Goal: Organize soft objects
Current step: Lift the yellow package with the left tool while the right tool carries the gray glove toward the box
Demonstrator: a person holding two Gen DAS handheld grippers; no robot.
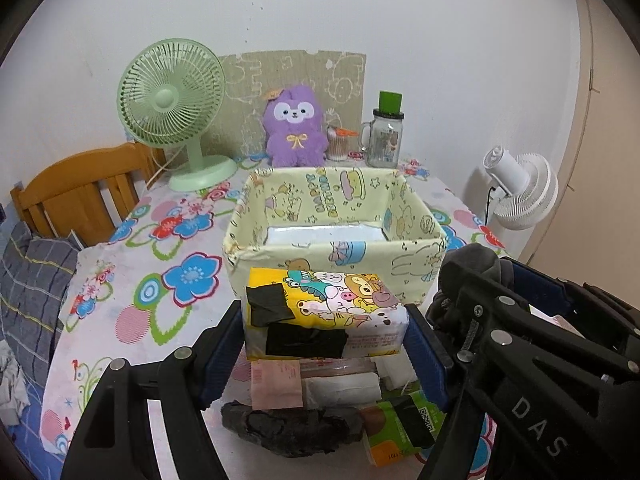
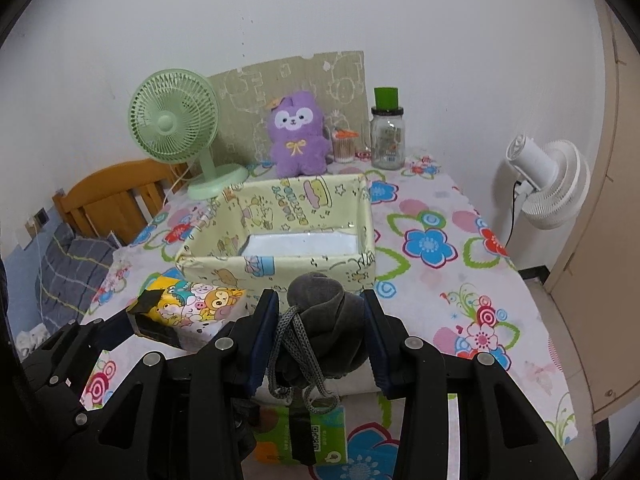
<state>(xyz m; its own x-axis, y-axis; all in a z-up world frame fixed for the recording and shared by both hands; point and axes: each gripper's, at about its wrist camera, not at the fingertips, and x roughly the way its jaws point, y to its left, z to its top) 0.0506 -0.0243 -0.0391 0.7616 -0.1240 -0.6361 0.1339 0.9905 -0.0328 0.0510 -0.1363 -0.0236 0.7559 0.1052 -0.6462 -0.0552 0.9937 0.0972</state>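
Left wrist view: we note the left gripper (image 1: 326, 354) pinching a yellow cartoon tissue pack (image 1: 326, 314) across its short width, its blue pads flat on both soft sides, likely so it will not buckle. The pack hangs just before the near wall of the fabric storage box (image 1: 336, 252), above a clutter of packets on the floral tablecloth (image 1: 160, 272). The tongs tilt down toward the box.

Right wrist view: we see the right gripper (image 2: 320, 336) squeezing a grey drawstring pouch (image 2: 320, 316), cords dangling, just short of the box's near wall, right of the tissue pack. It tilts down too. We judge both items box-bound.
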